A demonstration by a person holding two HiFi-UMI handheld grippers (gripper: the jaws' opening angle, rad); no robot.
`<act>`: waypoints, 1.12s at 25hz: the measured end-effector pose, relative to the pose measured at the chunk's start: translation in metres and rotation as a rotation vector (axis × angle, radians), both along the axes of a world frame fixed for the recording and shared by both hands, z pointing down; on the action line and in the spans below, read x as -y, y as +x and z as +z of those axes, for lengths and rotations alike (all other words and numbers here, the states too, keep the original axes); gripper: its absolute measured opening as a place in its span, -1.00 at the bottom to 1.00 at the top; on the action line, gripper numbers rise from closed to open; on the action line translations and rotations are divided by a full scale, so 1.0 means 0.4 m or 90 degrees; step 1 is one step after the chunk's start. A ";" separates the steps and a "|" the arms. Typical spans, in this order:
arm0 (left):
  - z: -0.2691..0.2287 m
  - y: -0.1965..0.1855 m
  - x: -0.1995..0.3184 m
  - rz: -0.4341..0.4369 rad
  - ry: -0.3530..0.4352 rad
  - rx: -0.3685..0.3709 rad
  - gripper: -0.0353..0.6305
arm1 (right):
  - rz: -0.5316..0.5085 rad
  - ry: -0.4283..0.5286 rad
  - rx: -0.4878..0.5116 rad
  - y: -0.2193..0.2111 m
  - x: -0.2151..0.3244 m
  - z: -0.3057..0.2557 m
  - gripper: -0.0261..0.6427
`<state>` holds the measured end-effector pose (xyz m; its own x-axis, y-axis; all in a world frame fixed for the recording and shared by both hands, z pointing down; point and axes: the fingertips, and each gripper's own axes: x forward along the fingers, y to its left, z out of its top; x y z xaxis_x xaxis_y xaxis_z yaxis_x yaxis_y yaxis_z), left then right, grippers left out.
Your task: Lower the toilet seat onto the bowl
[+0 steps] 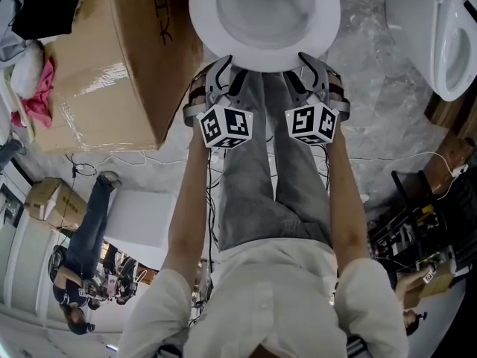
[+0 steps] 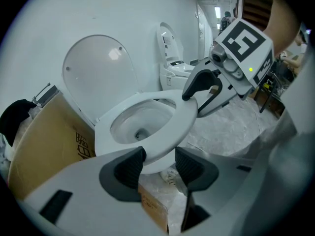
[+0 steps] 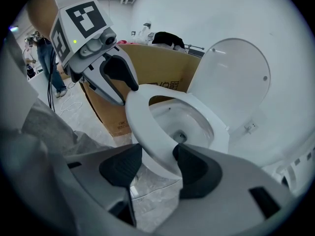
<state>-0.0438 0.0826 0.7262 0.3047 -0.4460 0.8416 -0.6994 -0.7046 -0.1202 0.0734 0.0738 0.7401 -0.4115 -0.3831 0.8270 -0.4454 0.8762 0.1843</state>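
Toilet seat (image 1: 262, 51) lying down on the bowl (image 1: 261, 10), 2 grippers at its front rim.
Left gripper (image 2: 158, 162) and right gripper (image 3: 157, 163) jaws spread, rim between them. Only the gripper views show the raised lid (image 2: 101, 73); the head view shows marbled floor (image 1: 387, 118), cardboard box (image 1: 112, 66).

From the head view, a cardboard box (image 1: 112, 58) stands close beside the toilet seat (image 1: 264, 53) at 10 o'clock, leaving little room there. At 2 o'clock the floor (image 1: 373, 88) lies open up to a second toilet (image 1: 447, 43). At 6 o'clock the left gripper (image 1: 227, 69) and right gripper (image 1: 309, 66) straddle the rim (legs (image 1: 268, 162) fill the space behind).
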 end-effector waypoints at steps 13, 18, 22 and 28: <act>0.048 0.079 -0.062 0.001 -0.020 0.030 -0.24 | -0.019 0.007 -0.043 0.078 -0.060 0.054 -0.21; 0.066 0.097 -0.083 0.001 -0.028 0.037 -0.24 | -0.029 0.008 -0.052 0.096 -0.080 0.073 -0.18; 0.088 0.107 -0.085 0.002 -0.039 0.040 -0.24 | -0.039 0.007 -0.062 0.106 -0.081 0.096 -0.17; 0.125 0.120 -0.088 -0.002 -0.059 0.048 -0.24 | -0.059 0.002 -0.079 0.119 -0.084 0.134 -0.17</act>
<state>0.0043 0.1180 0.7763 0.2373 -0.3659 0.8999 -0.6934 -0.7126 -0.1069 0.1210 0.1074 0.7938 -0.3403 -0.3510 0.8724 -0.3369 0.9116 0.2353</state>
